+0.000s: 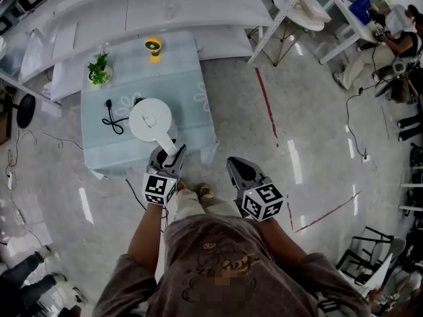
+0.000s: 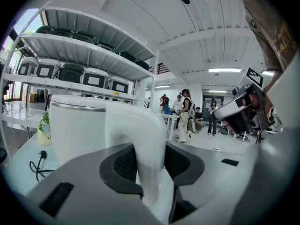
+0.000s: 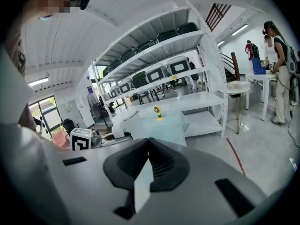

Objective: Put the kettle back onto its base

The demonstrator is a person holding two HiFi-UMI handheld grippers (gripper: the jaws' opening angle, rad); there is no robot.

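White kettle (image 1: pixel 149 119) is over the cloth-covered table (image 1: pixel 188 78), its handle (image 2: pixel 143 149) clamped in the left gripper (image 1: pixel 169 157). The right gripper (image 1: pixel 238 169), jaws together and empty, hangs clear of the table. The kettle should go down level and centred, with release only once seated. Its body hides the base; only a cord (image 1: pixel 112 119) shows, so contact cannot be judged.

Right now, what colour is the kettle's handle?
The kettle handle is plain white; the left gripper view shows it best.
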